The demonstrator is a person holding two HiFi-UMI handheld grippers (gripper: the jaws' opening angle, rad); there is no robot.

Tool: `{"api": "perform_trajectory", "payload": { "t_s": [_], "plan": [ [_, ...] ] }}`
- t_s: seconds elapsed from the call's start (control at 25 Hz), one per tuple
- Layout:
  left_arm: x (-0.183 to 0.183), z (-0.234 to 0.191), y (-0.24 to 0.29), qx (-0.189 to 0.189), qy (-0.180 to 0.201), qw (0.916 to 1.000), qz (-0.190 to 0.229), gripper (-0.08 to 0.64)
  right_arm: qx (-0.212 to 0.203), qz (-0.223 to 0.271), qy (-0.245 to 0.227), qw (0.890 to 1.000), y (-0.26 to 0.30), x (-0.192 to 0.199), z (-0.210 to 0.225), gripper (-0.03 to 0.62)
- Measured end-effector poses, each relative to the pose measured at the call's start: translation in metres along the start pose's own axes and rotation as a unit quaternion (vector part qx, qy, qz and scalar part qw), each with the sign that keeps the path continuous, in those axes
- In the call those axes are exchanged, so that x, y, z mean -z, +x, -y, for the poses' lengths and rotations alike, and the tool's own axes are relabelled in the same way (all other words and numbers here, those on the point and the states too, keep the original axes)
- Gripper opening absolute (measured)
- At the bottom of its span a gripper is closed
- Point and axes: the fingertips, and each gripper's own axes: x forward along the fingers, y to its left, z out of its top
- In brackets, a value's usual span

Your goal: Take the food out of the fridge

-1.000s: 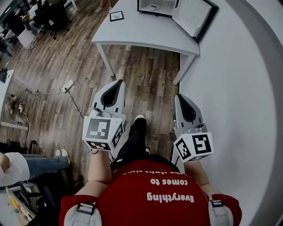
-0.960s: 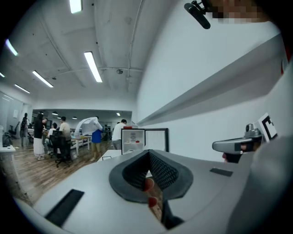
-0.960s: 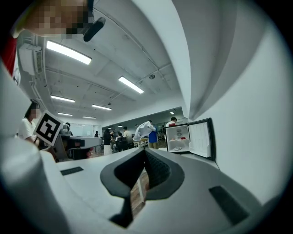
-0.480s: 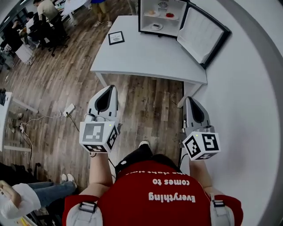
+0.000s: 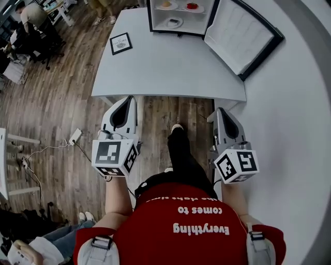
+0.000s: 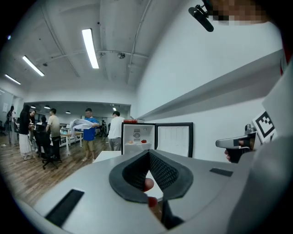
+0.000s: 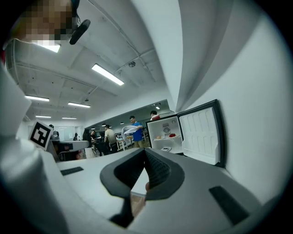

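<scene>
A small black fridge [image 5: 178, 15] stands open at the far end of a white table [image 5: 170, 57], its door [image 5: 243, 36] swung to the right. Inside, a red item [image 5: 192, 6] and a pale item [image 5: 165, 4] lie on the upper shelf, and a small plate [image 5: 174, 22] sits on the lower one. My left gripper [image 5: 121, 103] and right gripper [image 5: 222, 115] are both shut and empty, held level at the table's near edge and far from the fridge. The fridge [image 6: 138, 137] shows beyond the left gripper [image 6: 149, 153]. The right gripper [image 7: 145, 151] also points toward the fridge [image 7: 165, 133].
A framed card [image 5: 120, 43] lies on the table's left part. A white wall [image 5: 295, 129] runs close along my right. A cable and power strip [image 5: 75, 136] lie on the wooden floor at left. Several people [image 6: 89, 132] stand among desks and chairs in the background.
I have walked forward with both grippers. The table and the open fridge have come nearer and show more fully. Both grippers now reach the table's near edge, still shut.
</scene>
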Motion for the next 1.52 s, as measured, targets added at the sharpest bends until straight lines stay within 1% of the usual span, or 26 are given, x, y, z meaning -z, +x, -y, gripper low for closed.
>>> {"api": "perform_trajectory", "payload": {
  "t_s": [0.08, 0.2, 0.32, 0.4, 0.52, 0.6, 0.72, 0.8, 0.84, 0.92, 1.04, 1.16, 1.28, 1.44, 1.52],
  "plan": [
    [-0.001, -0.009, 0.035, 0.011, -0.01, 0.9999, 0.001, -0.002, -0.009, 0.002, 0.008, 1.0, 0.037, -0.002, 0.011, 0.012],
    [-0.008, -0.027, 0.096, 0.024, -0.026, 0.9994, 0.003, -0.002, -0.035, 0.007, 0.021, 0.999, 0.102, -0.011, 0.025, 0.012],
    [-0.018, -0.043, 0.164, 0.036, -0.032, 0.9988, -0.003, -0.002, -0.057, -0.006, 0.031, 0.998, 0.169, -0.021, 0.046, 0.014],
    [-0.021, -0.056, 0.211, 0.04, -0.031, 0.9986, -0.013, -0.002, -0.071, -0.021, 0.046, 0.996, 0.216, -0.026, 0.061, 0.014],
    [-0.02, -0.075, 0.274, 0.036, -0.033, 0.9984, -0.028, -0.002, -0.103, -0.051, 0.087, 0.989, 0.285, -0.024, 0.08, 0.015],
    [-0.014, -0.085, 0.303, 0.032, -0.041, 0.998, -0.036, -0.002, -0.115, -0.074, 0.103, 0.985, 0.322, -0.017, 0.09, 0.015],
    [-0.001, -0.104, 0.332, 0.03, -0.064, 0.9961, -0.054, -0.002, -0.119, -0.112, 0.125, 0.979, 0.371, -0.002, 0.096, 0.02],
    [0.01, -0.119, 0.347, 0.033, -0.09, 0.9926, -0.074, -0.002, -0.126, -0.138, 0.153, 0.97, 0.398, 0.008, 0.094, 0.043],
    [0.015, -0.125, 0.354, 0.038, -0.104, 0.9906, -0.081, -0.002, -0.127, -0.15, 0.166, 0.966, 0.409, 0.012, 0.094, 0.069],
    [0.02, -0.135, 0.375, 0.049, -0.116, 0.9884, -0.084, -0.002, -0.123, -0.165, 0.186, 0.961, 0.435, 0.02, 0.097, 0.086],
    [0.028, -0.142, 0.414, 0.068, -0.107, 0.9884, -0.083, -0.002, -0.115, -0.181, 0.217, 0.952, 0.48, 0.036, 0.104, 0.087],
    [0.033, -0.134, 0.443, 0.107, -0.095, 0.986, -0.087, -0.002, -0.106, -0.197, 0.26, 0.939, 0.524, 0.054, 0.112, 0.096],
    [0.037, -0.126, 0.462, 0.129, -0.091, 0.9827, -0.098, -0.002, -0.097, -0.208, 0.317, 0.92, 0.565, 0.07, 0.127, 0.115],
    [0.057, -0.123, 0.483, 0.142, -0.094, 0.9778, -0.122, -0.002, -0.07, -0.228, 0.378, 0.895, 0.618, 0.108, 0.16, 0.13],
    [0.067, -0.127, 0.492, 0.141, -0.093, 0.9765, -0.134, -0.002, -0.048, -0.237, 0.417, 0.876, 0.645, 0.13, 0.179, 0.133]
  ]
}}
